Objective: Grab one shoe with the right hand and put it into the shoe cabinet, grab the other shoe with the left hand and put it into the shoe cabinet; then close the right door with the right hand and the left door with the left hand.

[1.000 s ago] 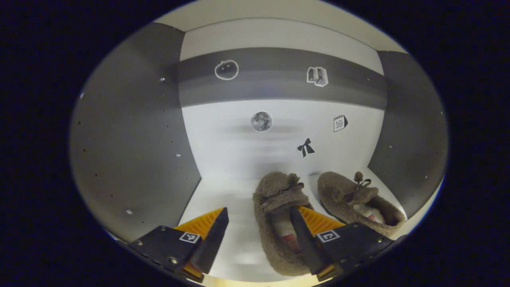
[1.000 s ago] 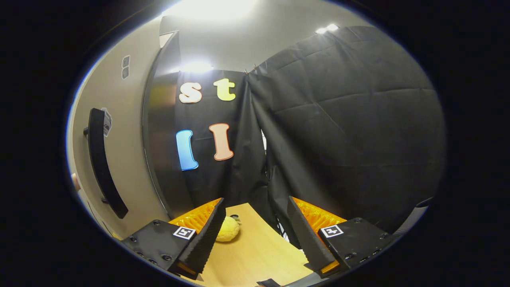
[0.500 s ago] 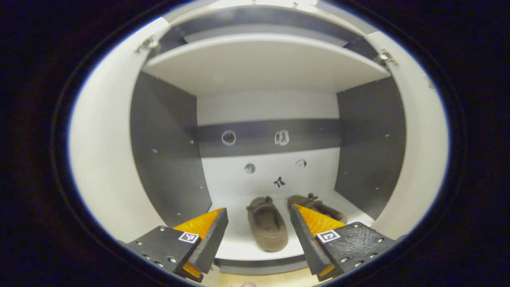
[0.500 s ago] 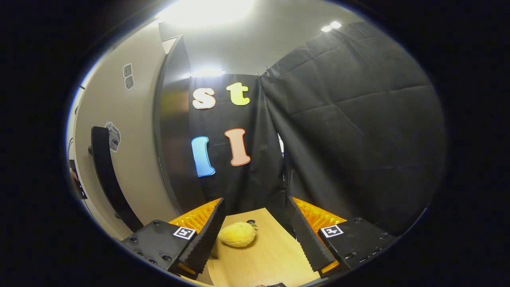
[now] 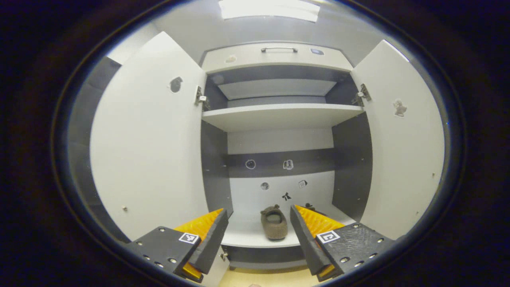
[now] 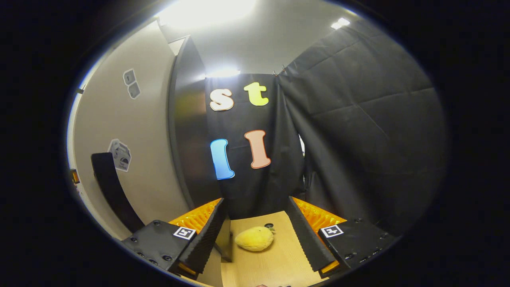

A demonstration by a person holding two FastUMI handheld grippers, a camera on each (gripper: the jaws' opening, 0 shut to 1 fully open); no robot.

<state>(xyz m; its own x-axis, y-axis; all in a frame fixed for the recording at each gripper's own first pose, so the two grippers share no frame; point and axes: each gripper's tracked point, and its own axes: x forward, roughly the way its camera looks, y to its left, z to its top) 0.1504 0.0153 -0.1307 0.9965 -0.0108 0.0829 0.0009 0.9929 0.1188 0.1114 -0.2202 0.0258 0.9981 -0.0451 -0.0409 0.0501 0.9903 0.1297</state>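
Observation:
In the left gripper view the shoe cabinet (image 5: 279,115) stands ahead with its left door (image 5: 147,139) and right door (image 5: 398,139) both swung wide. A brown fuzzy shoe (image 5: 273,222) lies on the bottom shelf, toe toward the back wall. The second shoe (image 5: 308,206) lies to its right, mostly hidden behind my finger. My left gripper (image 5: 258,209) is open and holds nothing, well back from the shelf. In the right gripper view my right gripper (image 6: 255,201) is open and holds nothing. To its left is a pale door panel (image 6: 151,159) with a black handle (image 6: 113,191).
A yellow plush fruit (image 6: 254,238) lies on the wooden table (image 6: 259,271) between the right gripper's fingers, farther off. The cabinet has an upper shelf (image 5: 279,113) and a drawer with a handle (image 5: 279,50) on top. Black cloth walls stand behind the table.
My left gripper has drawn back out of the cabinet, leaving both shoes on the bottom shelf. The right gripper's view has shifted, bringing the plush fruit between its fingers.

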